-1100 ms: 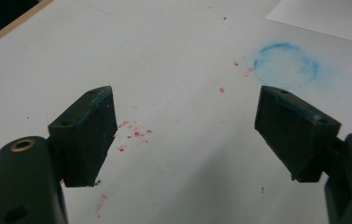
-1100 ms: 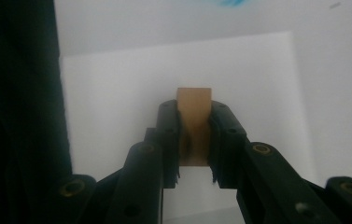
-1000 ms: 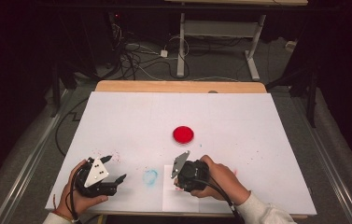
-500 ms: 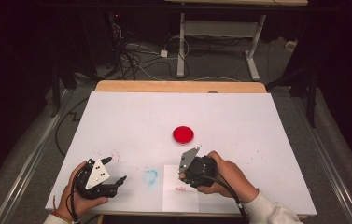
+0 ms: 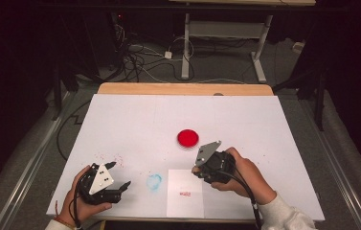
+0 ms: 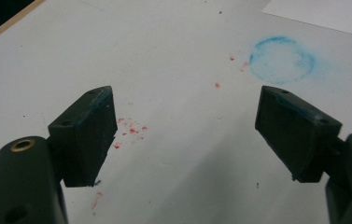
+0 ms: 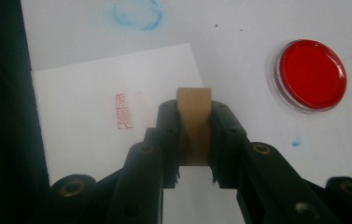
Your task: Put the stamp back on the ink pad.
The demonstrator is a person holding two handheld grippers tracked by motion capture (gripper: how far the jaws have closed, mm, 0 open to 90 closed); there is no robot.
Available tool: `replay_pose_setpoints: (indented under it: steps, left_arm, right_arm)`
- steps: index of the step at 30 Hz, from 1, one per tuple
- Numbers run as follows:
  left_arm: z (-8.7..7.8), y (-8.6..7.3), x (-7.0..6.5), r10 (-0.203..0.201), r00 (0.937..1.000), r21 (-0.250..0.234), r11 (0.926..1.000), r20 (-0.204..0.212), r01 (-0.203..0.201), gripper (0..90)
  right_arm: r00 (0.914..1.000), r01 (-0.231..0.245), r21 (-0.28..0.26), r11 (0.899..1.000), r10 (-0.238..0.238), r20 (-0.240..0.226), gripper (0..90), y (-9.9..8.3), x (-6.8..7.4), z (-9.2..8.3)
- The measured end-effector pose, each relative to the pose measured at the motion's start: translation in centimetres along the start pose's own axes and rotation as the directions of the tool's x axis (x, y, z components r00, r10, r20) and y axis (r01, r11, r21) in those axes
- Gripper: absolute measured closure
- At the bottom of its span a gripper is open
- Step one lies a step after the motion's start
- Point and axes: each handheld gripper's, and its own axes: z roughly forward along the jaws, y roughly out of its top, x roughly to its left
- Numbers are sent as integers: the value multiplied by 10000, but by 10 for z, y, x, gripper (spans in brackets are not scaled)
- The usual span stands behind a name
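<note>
My right gripper (image 5: 200, 170) (image 7: 193, 108) is shut on a small tan wooden stamp (image 7: 193, 133), held just above the white paper sheet (image 5: 183, 182) (image 7: 89, 154) near the table's front edge. A red stamped mark (image 5: 185, 194) (image 7: 124, 111) sits on that sheet, to the stamp's left in the right gripper view. The round red ink pad (image 5: 187, 138) (image 7: 312, 75) lies just beyond the right gripper. My left gripper (image 5: 119, 175) (image 6: 185, 126) stands open at the front left, with nothing between its jaws.
A blue ring smudge (image 5: 154, 181) (image 6: 282, 59) (image 7: 137, 13) marks the white table cover (image 5: 168, 115) between the grippers. Red ink specks (image 5: 108, 157) (image 6: 129, 128) lie by the left gripper. Cables and a desk frame (image 5: 226, 43) are on the floor beyond.
My right gripper has moved right and away from the paper with the stamp, uncovering the red mark. The left gripper has hardly shifted.
</note>
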Motion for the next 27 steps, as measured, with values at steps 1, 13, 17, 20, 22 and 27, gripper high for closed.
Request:
replay_pose_setpoints:
  steps: [1, 13, 17, 20, 22, 27]
  left_arm:
    - [0, 0, 0, -7, 10000, -7, 10000, 2, 7, 203]
    - [3, 2, -1, 69, 9999, 85, 9999, 90, -70, 204]
    - [4, 2, -1, 56, 9999, 88, 9999, 108, -57, 204]
    - [4, 1, -1, 36, 9999, 131, 9999, 136, -38, 203]
    - [4, 1, -1, 53, 9999, 154, 9999, 140, -55, 203]
    - [3, 1, 0, 46, 9999, 123, 9999, 102, -47, 203]
  right_arm:
    - [10000, 42, 23, 10000, -42, 55, 759, -1, -2, -1]
    - [9967, -465, -69, 9989, 469, 668, 759, 0, -22, -9]
    - [9951, -523, -196, 9984, 537, 831, 759, 7, -30, -10]
    - [9932, -703, -347, 9969, 731, 900, 759, 11, -38, -8]
    - [9921, -814, -336, 9961, 842, 928, 759, 14, -45, -5]
    - [9884, -1122, -116, 9936, 1128, 1018, 758, 22, -64, 8]
